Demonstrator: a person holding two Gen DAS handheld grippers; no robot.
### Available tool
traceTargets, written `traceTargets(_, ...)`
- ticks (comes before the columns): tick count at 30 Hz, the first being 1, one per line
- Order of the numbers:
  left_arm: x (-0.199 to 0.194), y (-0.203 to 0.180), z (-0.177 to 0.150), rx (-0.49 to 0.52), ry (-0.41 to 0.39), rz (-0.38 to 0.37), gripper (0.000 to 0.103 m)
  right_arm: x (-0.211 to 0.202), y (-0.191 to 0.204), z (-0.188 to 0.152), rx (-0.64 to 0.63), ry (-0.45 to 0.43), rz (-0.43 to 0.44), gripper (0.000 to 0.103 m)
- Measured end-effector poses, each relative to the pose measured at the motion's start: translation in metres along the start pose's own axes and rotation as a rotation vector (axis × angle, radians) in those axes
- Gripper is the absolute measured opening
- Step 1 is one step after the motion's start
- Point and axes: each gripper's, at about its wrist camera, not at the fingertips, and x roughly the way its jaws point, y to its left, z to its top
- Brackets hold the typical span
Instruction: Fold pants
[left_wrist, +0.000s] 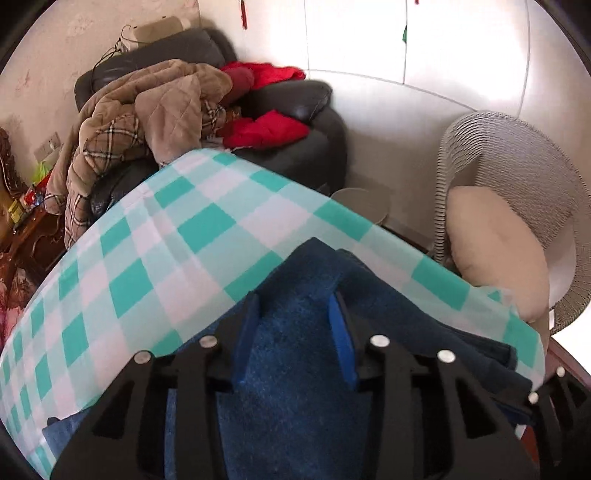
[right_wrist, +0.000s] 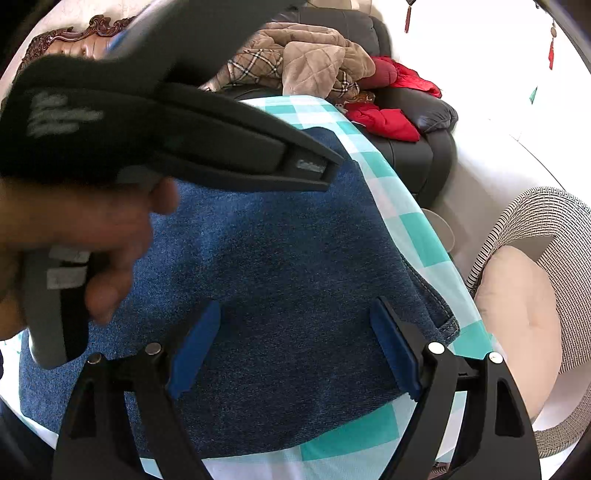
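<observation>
Walls: pale, bright glare at right.
Sofa (left_wrist: 295, 147): black leather, heaped with quilted coat (left_wrist: 155, 110), red garment (left_wrist: 266, 129).
Chair (left_wrist: 517, 177): wicker, beige cushion (left_wrist: 495, 251).

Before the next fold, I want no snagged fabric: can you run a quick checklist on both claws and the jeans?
1. Left claw open: ok, blue pads apart over the denim.
2. Right claw open: ok, jaws spread wide.
3. Fabric pinched in either claw: cannot tell; the denim lies under the pads, contact unclear.
4. Jeans on the checkered cloth: ok, teal and white checks show around the edges.
5. Jeans lying flat: ok in the right wrist view; a folded layer edge shows in the left wrist view.
6. Left hand clear of the right claw: ok, it sits off to one side.
</observation>
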Motion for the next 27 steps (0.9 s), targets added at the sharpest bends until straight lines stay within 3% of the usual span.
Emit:
traceTargets(5,-0.015,0.011,0.001,-0.077,-0.035,-0.023,0.044,0.0,-0.001,-0.001,-0.001,0.001,0.001,0.08)
traceTargets(7,-0.043,0.026,-0.003,-0.144,-0.09,0.026,0.044,-0.001,-0.001,-0.001,-0.001,0.001,0.002,0.08)
traceTargets(9,-0.062,0.043,-0.014,-0.218,-0.08,0.059,0.044,-0.001,-0.002,-0.001,0.002,0.001,0.002,0.08)
traceTargets(13,-0.091,0.072,-0.066,-0.368,-0.02,0.155,0.044,-0.001,-0.001,-0.001,0.001,0.0,0.001,0.08)
traceTargets(15,-0.096,0.077,-0.094,-0.416,0.021,0.133,0.044,0.0,-0.001,0.0,0.0,0.002,0.001,0.08)
traceTargets(20,-0.107,0.07,-0.147,-0.392,0.072,0.164,0.056,0.0,0.0,0.002,-0.002,0.007,-0.001,0.08)
traceTargets(22,-0.104,0.063,-0.161,-0.397,0.107,0.144,0.072,0.0,0.002,0.002,-0.002,0.011,-0.004,0.08)
traceTargets(25,-0.106,0.053,-0.171,-0.371,0.12,0.172,0.08,0.0,0.001,0.002,-0.004,0.015,-0.005,0.08)
traceTargets(27,-0.107,0.055,-0.177,-0.428,0.135,0.173,0.089,0.0,0.001,0.002,-0.004,0.016,-0.005,0.08)
